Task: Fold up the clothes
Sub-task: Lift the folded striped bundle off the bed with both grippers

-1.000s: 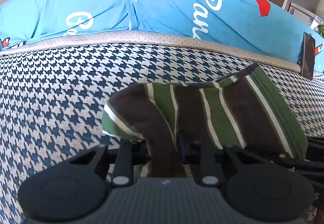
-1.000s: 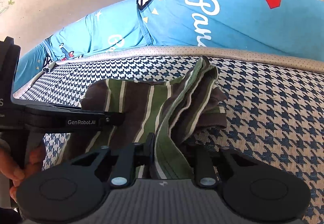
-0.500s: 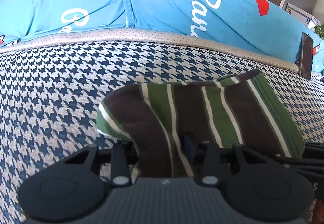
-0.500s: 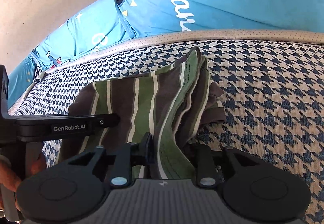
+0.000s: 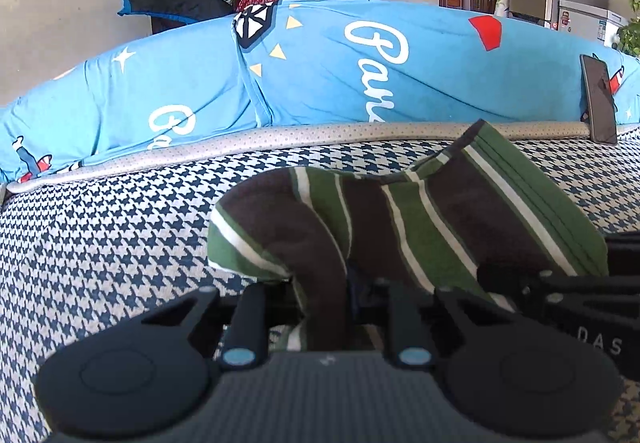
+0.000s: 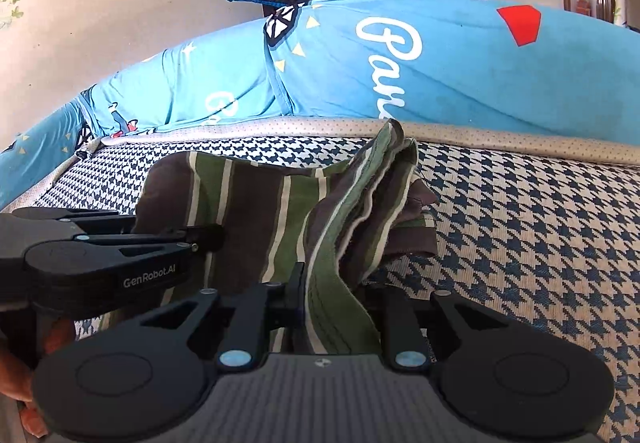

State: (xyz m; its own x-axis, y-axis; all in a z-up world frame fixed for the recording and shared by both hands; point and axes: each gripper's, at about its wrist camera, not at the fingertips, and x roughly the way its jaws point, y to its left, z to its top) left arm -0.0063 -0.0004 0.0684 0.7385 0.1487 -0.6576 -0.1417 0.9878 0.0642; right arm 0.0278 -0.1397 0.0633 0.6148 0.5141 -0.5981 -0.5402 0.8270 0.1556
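Note:
A folded garment with green, brown and white stripes lies on the houndstooth surface. Its near edge is raised. My left gripper has a brown fold of that edge between its jaws, which are closing and pinch the cloth. In the right wrist view the garment shows several stacked layers at its right side. My right gripper pinches a green hem there, its jaws closing too. The left gripper shows beside it on the left, over the cloth.
A long blue cushion with white lettering runs along the back behind a dotted grey border. A dark phone leans against it at the right. A person's hand holds the left tool. Piled bedding and a fridge stand beyond.
Both views have tipped upward, so the room behind the cushion now shows. The left gripper has risen a little with the garment's edge. Both grips on the cloth have held.

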